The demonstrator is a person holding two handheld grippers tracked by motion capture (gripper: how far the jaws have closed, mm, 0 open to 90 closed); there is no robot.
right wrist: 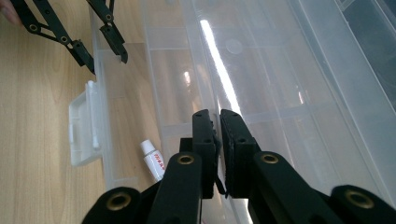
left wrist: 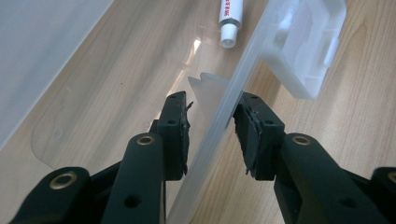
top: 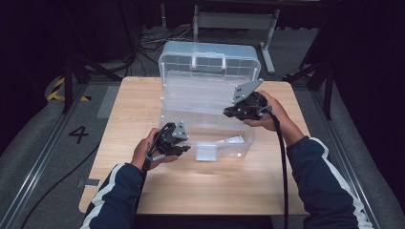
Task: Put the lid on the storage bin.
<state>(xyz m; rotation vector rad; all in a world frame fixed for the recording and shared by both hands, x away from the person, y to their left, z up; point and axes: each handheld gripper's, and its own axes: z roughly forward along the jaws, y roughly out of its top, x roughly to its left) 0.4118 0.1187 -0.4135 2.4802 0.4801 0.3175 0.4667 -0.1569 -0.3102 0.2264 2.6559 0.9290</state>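
A clear plastic organiser box (top: 210,95) stands open on the middle of the wooden table (top: 143,195), its lid (top: 209,61) raised at the far side and its base toward the near edge. The base's front wall (left wrist: 233,93) carries a white latch (top: 207,151) that hangs outward over the table on the near side. A small white tube (left wrist: 229,21) with red print lies inside the base, just behind that front wall; it also appears in the right gripper view (right wrist: 154,161), lying on the floor of the base near the latch. The left gripper (top: 184,149), held in the person's left hand (top: 143,152), sits at the near left corner of the box, just left of the latch. In the left gripper view its jaws straddle the front wall, one inside the box and one outside; the outer pad lies against the plastic, while a narrow gap shows between the inner pad and the wall, so a firm clamp cannot be confirmed. The right gripper (top: 228,112), held in the person's right hand (top: 267,112), is over the right part of the box, above the base. In the right gripper view its jaws are closed together on a thin clear plastic edge (right wrist: 218,105) of the box, which passes between the pads. The two grippers are well apart.
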